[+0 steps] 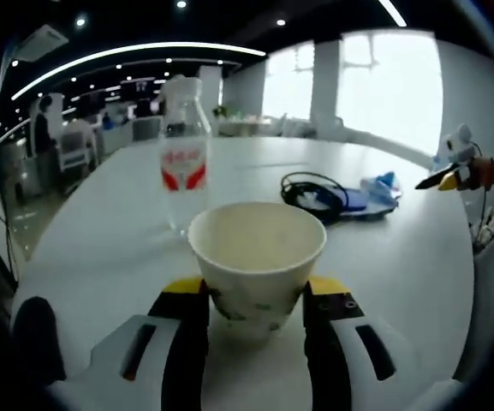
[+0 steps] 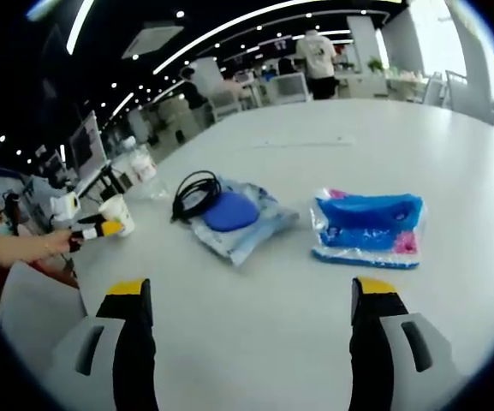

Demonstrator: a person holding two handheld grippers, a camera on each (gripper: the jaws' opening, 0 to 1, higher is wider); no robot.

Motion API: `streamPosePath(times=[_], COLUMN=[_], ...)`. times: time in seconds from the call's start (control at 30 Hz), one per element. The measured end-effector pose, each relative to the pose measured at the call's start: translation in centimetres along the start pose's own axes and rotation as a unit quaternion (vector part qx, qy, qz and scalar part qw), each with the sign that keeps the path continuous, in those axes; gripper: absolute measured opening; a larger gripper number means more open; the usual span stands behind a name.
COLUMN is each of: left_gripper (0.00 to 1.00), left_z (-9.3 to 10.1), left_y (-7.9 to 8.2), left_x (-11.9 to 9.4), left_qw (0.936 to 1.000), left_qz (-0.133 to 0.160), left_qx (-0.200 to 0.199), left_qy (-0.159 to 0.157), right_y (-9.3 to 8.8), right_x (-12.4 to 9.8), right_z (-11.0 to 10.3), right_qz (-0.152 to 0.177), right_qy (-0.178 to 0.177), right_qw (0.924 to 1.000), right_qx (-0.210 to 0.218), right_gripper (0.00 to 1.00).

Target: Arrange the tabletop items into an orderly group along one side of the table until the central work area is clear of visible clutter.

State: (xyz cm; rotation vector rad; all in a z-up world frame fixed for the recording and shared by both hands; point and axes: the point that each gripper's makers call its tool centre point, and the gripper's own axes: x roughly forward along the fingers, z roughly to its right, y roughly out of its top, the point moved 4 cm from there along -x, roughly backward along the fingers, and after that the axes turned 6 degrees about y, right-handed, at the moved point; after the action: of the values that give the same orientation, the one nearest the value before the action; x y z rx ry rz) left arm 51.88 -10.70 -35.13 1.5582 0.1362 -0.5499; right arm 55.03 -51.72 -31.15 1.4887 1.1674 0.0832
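A white paper cup (image 1: pixel 257 257) with a faint green print sits between the jaws of my left gripper (image 1: pixel 256 301), which is shut on its lower wall. Right behind the cup stands a clear water bottle (image 1: pixel 183 158) with a red label. In the right gripper view, my right gripper (image 2: pixel 251 338) is open over bare table, nothing between its jaws. Ahead of it lie a clear bag with a blue mouse and a black cable (image 2: pixel 229 214) and a blue and pink packet (image 2: pixel 368 227). The left gripper (image 2: pixel 92 231) holds the cup (image 2: pixel 116 214) at the far left.
The white table (image 1: pixel 401 257) is wide and round-edged. The bag with the cable (image 1: pixel 319 193) and the blue packet (image 1: pixel 382 184) lie to the right of the cup. The right gripper (image 1: pixel 450 174) shows at the far right. Chairs, desks and people stand beyond the table.
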Motion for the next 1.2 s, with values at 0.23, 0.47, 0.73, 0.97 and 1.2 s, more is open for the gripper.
streamPosePath(times=[0.23, 0.47, 0.73, 0.97, 1.2], left_gripper=[0.41, 0.71, 0.94, 0.99, 0.99], left_z=[0.0, -0.7, -1.2, -0.9, -0.5], left_y=[-0.6, -0.6, -0.1, 0.6, 0.8], left_x=[0.0, -0.2, -0.6, -1.2, -2.2], left_qw=[0.9998, 0.9991, 0.9981, 0.9985, 0.9979], left_qz=[-0.014, -0.023, -0.026, -0.032, -0.049], left_qx=[-0.009, -0.026, -0.042, -0.033, -0.031], left_qy=[0.006, 0.026, 0.037, 0.031, 0.027], right_y=[0.2, 0.6, 1.3, 1.9, 2.2], right_x=[0.0, 0.3, 0.7, 1.1, 1.5], right_z=[-0.2, -0.6, -1.2, -1.6, -2.1], right_qz=[0.000, 0.005, 0.016, 0.019, 0.010], right_qy=[0.003, 0.007, 0.015, 0.020, 0.025], right_qw=[1.0000, 1.0000, 0.9997, 0.9996, 0.9996], right_qx=[-0.001, -0.001, 0.006, 0.000, -0.008], right_gripper=[0.94, 0.95, 0.96, 0.96, 0.96])
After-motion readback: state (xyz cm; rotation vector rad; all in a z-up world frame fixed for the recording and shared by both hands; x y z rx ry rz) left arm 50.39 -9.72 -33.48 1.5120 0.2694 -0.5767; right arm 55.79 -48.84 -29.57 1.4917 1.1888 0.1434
